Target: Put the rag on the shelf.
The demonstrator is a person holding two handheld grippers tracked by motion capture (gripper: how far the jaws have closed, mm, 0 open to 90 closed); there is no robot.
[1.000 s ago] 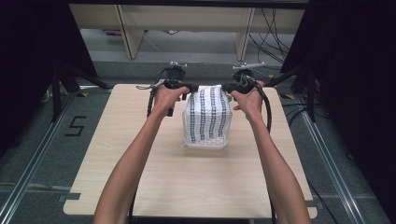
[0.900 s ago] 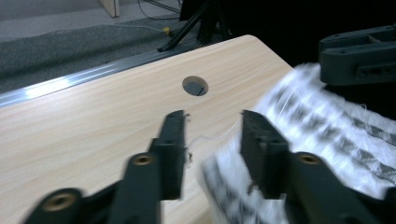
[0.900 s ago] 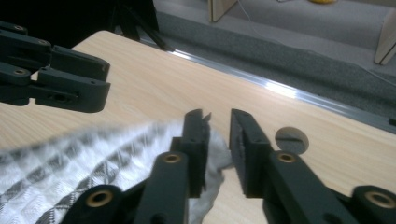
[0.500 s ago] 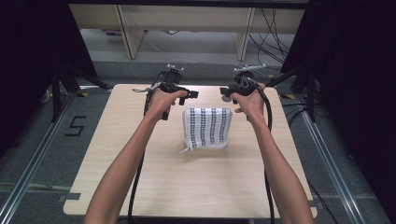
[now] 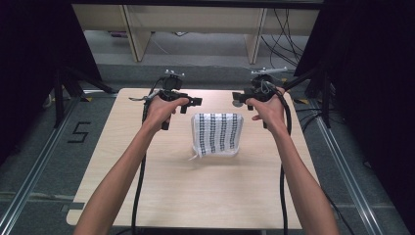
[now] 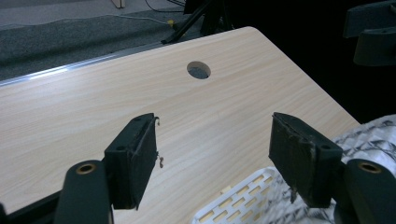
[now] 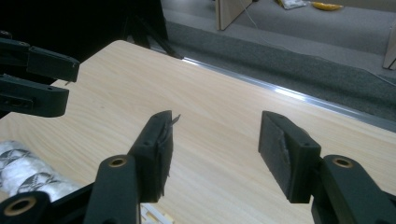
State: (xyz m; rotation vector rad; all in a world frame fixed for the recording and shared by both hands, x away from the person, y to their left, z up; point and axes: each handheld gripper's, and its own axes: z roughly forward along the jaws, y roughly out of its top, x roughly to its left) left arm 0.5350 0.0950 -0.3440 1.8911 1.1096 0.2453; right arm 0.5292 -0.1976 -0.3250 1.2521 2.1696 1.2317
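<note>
Lying flat near the middle of the table (image 5: 147, 196) is one folded cloth (image 5: 217, 134), white with dark patterned stripes, a loose corner poking out at its lower left. It touches neither tool.

Two grippers hang over the far part of the table, one in each hand. The left gripper (image 5: 195, 102) sits just beyond the cloth's upper left corner, and the right gripper (image 5: 238, 98) just beyond its upper right corner, the two facing each other across the gap above the cloth.

Both pairs of jaws have just been opening and now stand well apart with nothing between them. In the left gripper view, the left gripper's (image 6: 212, 154) two black pads frame bare wood, with the cloth (image 6: 261, 196) showing low at the right, under and beside one jaw but not pressed by it. One round hole (image 6: 198, 70) is cut through the tabletop farther off. In the right gripper view, the right gripper (image 7: 215, 154) likewise frames bare wood, with a patch of the cloth (image 7: 28, 172) at the lower left and the other gripper's two jaws at the left edge.

One cable trails from each gripper, two in all, running back along the forearms.
</note>
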